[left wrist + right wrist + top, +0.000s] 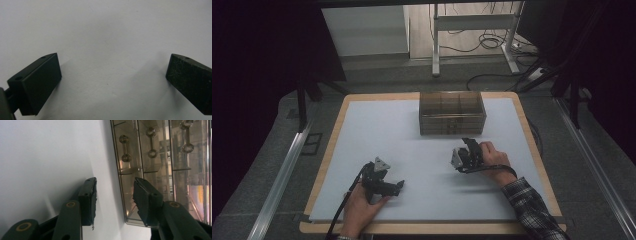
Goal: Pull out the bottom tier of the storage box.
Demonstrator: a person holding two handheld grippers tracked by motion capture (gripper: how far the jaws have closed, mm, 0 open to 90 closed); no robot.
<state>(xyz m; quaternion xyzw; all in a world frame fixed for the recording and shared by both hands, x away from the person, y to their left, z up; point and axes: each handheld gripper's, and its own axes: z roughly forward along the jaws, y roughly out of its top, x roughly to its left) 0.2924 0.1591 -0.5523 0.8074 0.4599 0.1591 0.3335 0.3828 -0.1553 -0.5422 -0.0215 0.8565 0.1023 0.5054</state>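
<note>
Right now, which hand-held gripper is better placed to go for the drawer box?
Right. The right hand-held gripper sits just in front of the translucent drawer box, jaws open and aimed at its handled drawers. The left hand-held gripper is open too, but lies near the table's front edge, facing bare white surface.

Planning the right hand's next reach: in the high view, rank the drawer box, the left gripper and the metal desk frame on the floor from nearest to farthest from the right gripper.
Measured from the right gripper:
1. Drawer box, just beyond it, at the table's far middle.
2. Left gripper, across the table, near the front edge.
3. Metal desk frame, on the floor beyond the table.
</note>
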